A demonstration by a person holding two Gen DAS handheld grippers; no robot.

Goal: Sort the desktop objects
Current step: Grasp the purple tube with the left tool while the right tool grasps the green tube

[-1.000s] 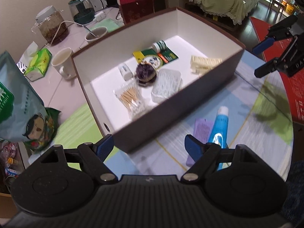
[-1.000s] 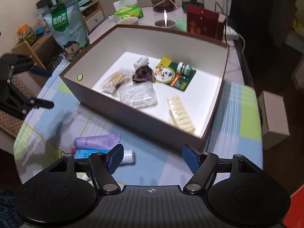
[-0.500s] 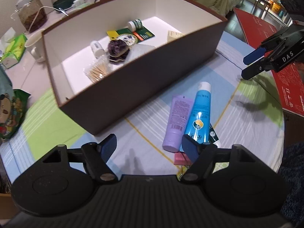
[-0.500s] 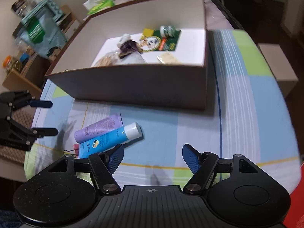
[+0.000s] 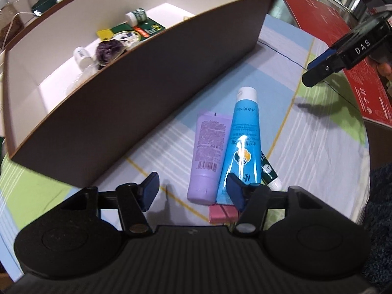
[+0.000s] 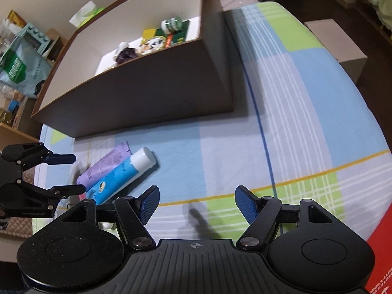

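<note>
A blue tube with a white cap and a purple tube lie side by side on the striped tablecloth, in front of the brown box. A small green tube and a pink item poke out from under them. My left gripper is open, low over the tubes' near ends, holding nothing. My right gripper is open and empty over bare cloth, to the right of the blue tube and purple tube. The left gripper shows at the far left.
The box holds a purple item, a white bottle, a green-capped bottle and a green packet. A red mat lies beyond the table edge. A cardboard box stands on the floor.
Both grippers have dropped lower and pulled back from above the box to the cloth in front of it. The left one now sits right at the tubes. Both stayed open.
</note>
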